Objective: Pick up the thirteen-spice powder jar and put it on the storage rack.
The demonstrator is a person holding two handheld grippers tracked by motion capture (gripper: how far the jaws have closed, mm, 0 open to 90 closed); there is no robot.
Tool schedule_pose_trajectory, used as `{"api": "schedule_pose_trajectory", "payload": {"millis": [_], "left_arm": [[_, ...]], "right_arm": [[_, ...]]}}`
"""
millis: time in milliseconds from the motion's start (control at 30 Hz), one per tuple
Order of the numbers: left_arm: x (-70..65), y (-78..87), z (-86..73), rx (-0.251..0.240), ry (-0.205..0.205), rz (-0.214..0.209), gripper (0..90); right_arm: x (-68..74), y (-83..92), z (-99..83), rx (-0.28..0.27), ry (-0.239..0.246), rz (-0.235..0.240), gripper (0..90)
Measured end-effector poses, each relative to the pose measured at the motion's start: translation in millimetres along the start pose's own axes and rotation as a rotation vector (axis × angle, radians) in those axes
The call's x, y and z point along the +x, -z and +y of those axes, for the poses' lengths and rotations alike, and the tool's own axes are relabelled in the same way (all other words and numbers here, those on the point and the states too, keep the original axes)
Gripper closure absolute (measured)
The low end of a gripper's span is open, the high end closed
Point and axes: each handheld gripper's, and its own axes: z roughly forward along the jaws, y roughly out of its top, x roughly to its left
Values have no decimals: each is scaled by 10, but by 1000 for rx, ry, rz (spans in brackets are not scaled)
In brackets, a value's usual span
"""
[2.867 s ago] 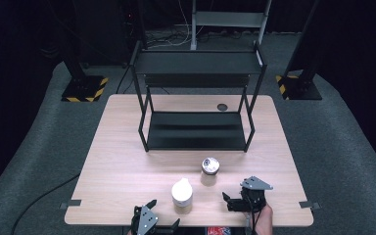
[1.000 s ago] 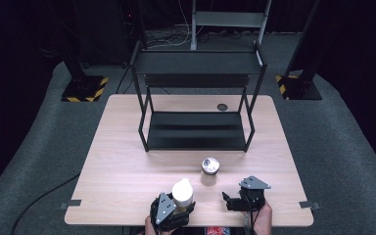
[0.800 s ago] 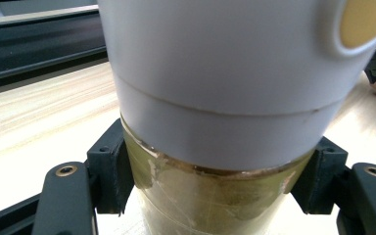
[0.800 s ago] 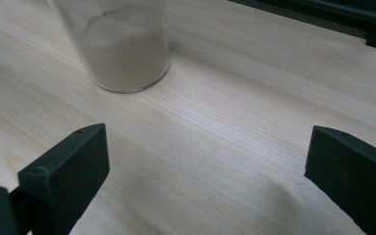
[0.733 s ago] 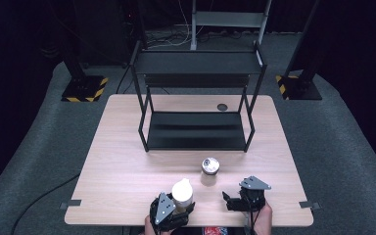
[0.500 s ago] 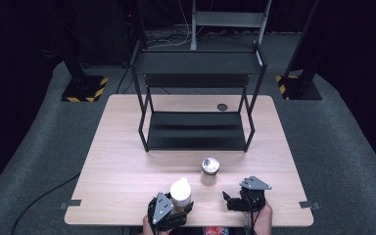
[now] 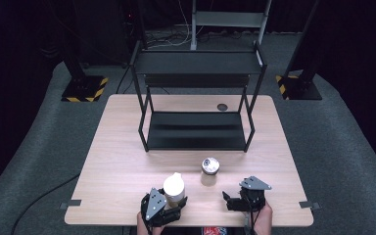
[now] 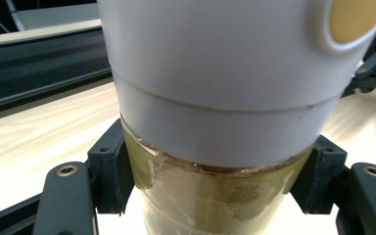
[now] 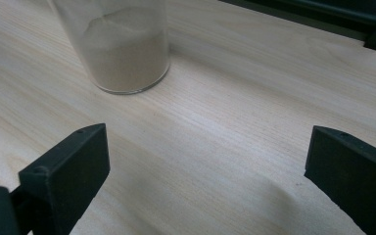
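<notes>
1. Gripping the white-capped jar (image 7: 174,189), the left gripper (image 7: 162,211) is clamped on its amber body near the table's (image 7: 127,161) front edge.
2. Right gripper (image 7: 231,201): jaws apart, nothing between them, near the front edge.
3. Silver-lidded jar (image 7: 209,169) stands just beyond it.

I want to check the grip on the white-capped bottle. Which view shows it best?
The left gripper view: the white-capped bottle sits close up, with the left tool shut on its yellowish body just under the cap. The high view shows the bottle small, near the table's front edge.
</notes>
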Motion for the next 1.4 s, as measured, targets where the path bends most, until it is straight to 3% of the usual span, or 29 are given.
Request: {"api": "schedule_pose_trajectory", "payload": {"millis": [533,1400], "left_arm": [[159,98,47,3,18,54,301],[479,149,133,-3,31,84,302]], "right_arm": [[-7,2,-6,-4,0,2,21],[-22,-2,3,1,-2,8,22]]}}
